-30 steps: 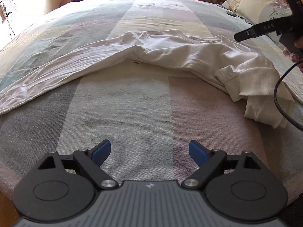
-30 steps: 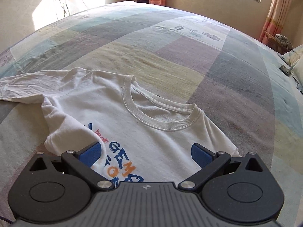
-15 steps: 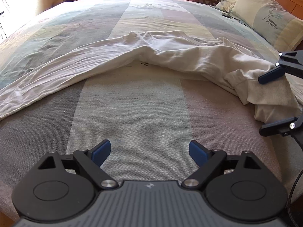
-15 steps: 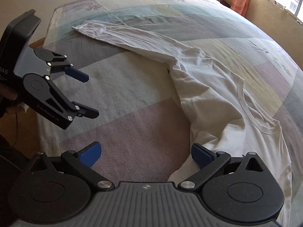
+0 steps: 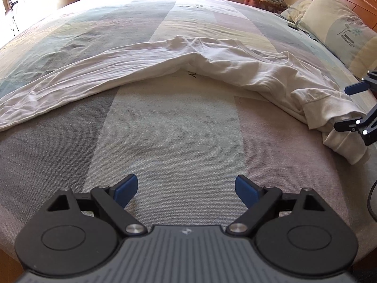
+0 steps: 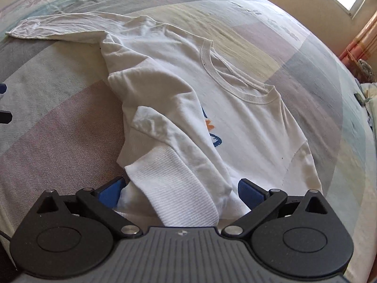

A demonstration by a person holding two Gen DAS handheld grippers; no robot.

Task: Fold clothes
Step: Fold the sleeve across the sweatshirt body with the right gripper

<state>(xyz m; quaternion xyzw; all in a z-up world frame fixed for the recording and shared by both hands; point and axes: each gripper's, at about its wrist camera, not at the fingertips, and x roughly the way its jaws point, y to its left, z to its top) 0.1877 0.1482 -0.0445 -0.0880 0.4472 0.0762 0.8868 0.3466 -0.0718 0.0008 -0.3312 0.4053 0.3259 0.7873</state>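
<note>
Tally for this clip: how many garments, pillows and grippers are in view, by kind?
Shirts: 1, white, long-sleeved
Pillows: 2, a large one and a smaller one behind it
Grippers: 2, left gripper over bare bedspread, right gripper open around the shirt's cuff
Total: 5

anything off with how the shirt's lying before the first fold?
Yes. The white shirt isn't flat: its near sleeve is flopped over the chest, partly covering the print, its ribbed cuff bunched between the open right gripper fingers. The far sleeve lies stretched out and wrinkled.
</note>
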